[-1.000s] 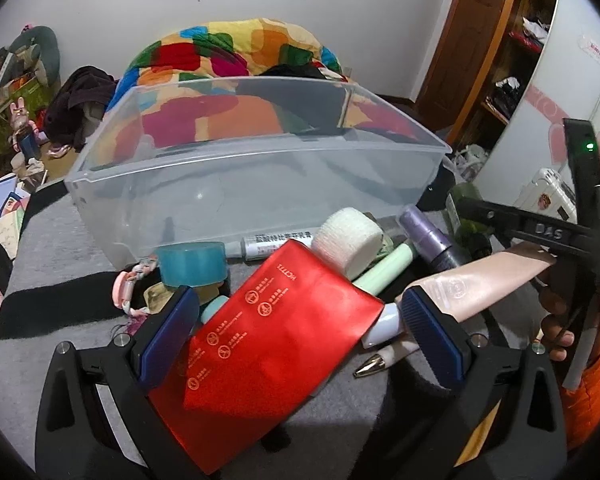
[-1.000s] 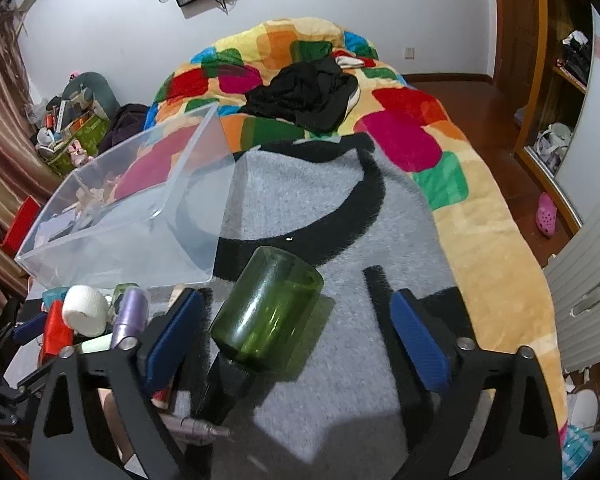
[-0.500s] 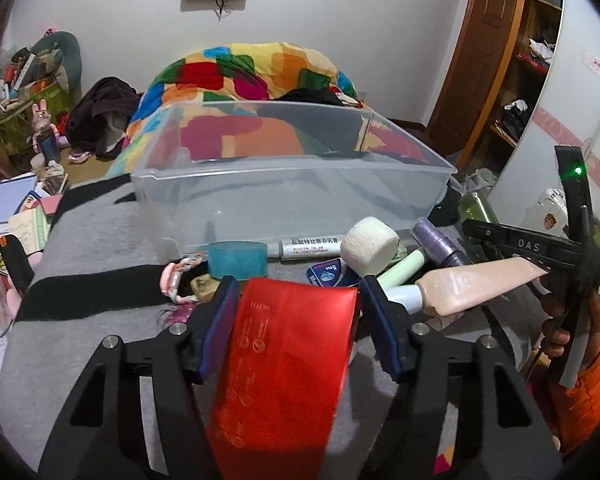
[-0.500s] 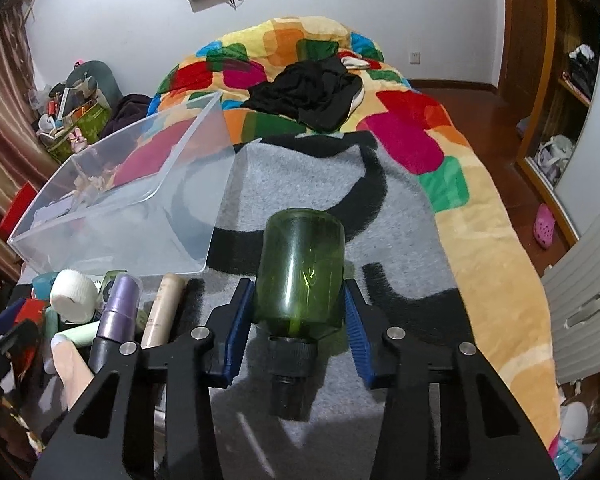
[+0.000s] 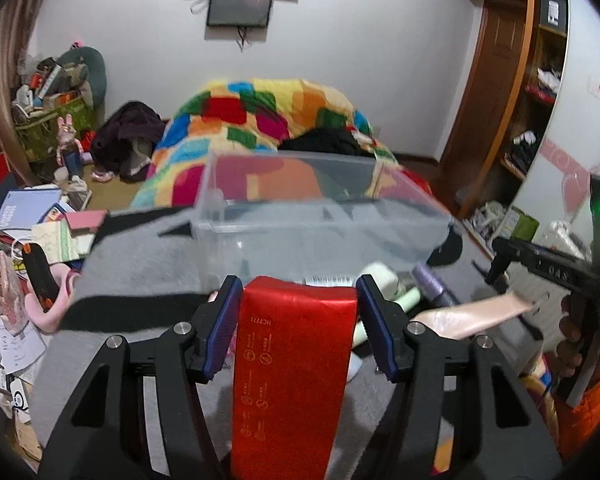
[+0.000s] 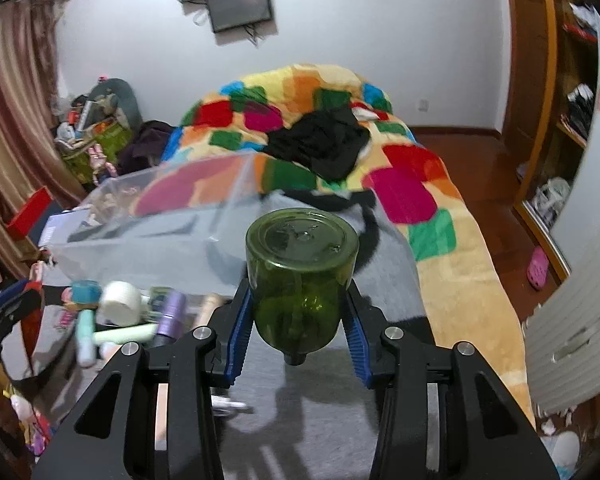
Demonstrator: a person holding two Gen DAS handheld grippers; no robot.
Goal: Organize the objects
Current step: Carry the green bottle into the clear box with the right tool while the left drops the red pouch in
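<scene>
In my left gripper [image 5: 298,316] I have the red packet [image 5: 290,368] clamped between the blue pads [image 5: 220,328], its long side running back toward my wrist and its far edge lifted off the grey-and-black blanket [image 5: 140,264]. To its left, off the bed, lies a heap of books and papers [image 5: 40,220]. Straight ahead of the packet stands the clear plastic bin [image 5: 320,220], open-topped, with the patchwork quilt [image 5: 268,120] showing through its walls. Just right of the packet sit a white roll [image 5: 380,276], a pale green tube [image 5: 404,300], a purple-capped bottle [image 5: 432,284] and a beige tube [image 5: 472,312] — all crowded together in front of the bin. In the other view, the same clutter lies at lower left, beside the bin [image 6: 152,216], with a teal cap [image 6: 85,291] among it. My right gripper [image 6: 296,320] is clenched on the green glass bottle [image 6: 300,276], held with its flat base pointing away from me and its dark neck toward the camera — raised above the blanket [image 6: 384,300], where its shadow falls. Further right the quilt [image 6: 404,184] slopes toward the wooden floor [image 6: 480,160], a black garment [image 6: 324,144] lying on it.
</scene>
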